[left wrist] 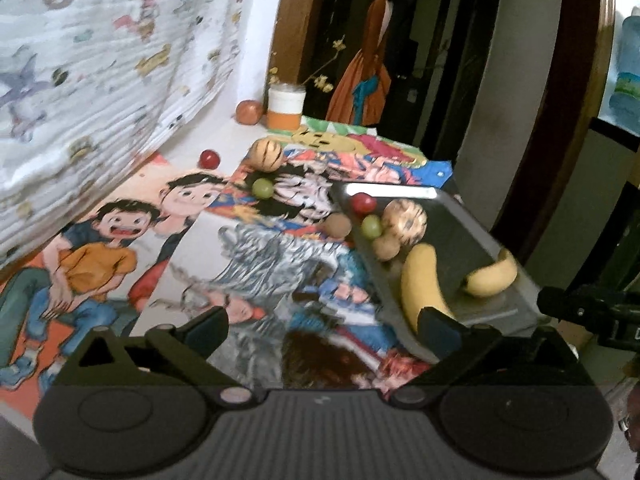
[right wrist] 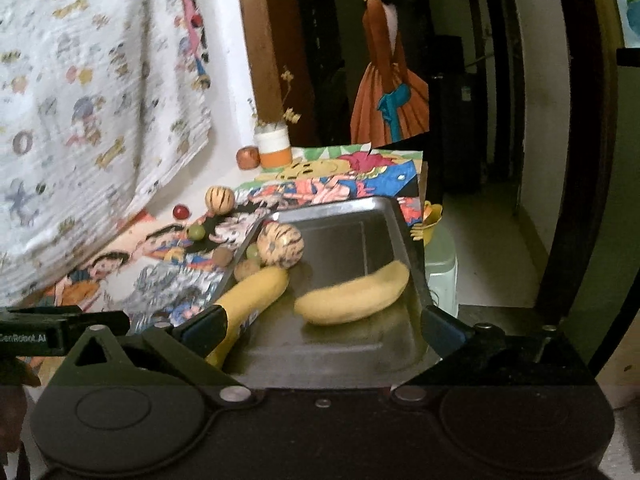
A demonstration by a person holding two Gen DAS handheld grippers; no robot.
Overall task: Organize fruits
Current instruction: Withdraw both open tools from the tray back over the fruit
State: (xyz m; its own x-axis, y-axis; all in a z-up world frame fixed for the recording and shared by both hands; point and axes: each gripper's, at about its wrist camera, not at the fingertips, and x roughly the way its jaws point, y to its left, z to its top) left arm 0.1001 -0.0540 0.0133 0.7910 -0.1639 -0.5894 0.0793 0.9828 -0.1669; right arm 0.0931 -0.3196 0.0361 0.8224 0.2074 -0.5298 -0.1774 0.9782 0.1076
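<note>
glossy metal tray [right wrist: 376, 208] — smooth bananas [right wrist: 352, 298]

Grey metal tray [right wrist: 340, 344] holds two yellow bananas [right wrist: 352, 294], a tan dark-striped melon [right wrist: 280, 245], red [left wrist: 363, 202] and green grapes [left wrist: 371, 226]. Beside the tray: multicoloured cartoon posters [left wrist: 256, 264]. Behind: white-and-orange jar [left wrist: 285, 106].

Cartoon-printed white cloth [left wrist: 80, 80] draped left against a white wall [right wrist: 232, 80]. Dark wooden door frame [right wrist: 260, 52] behind, dim doorway [left wrist: 440, 60] beyond. Colourful cartoon posters [left wrist: 120, 248] over the tabletop. Pale floor [right wrist: 492, 248] at right.
</note>
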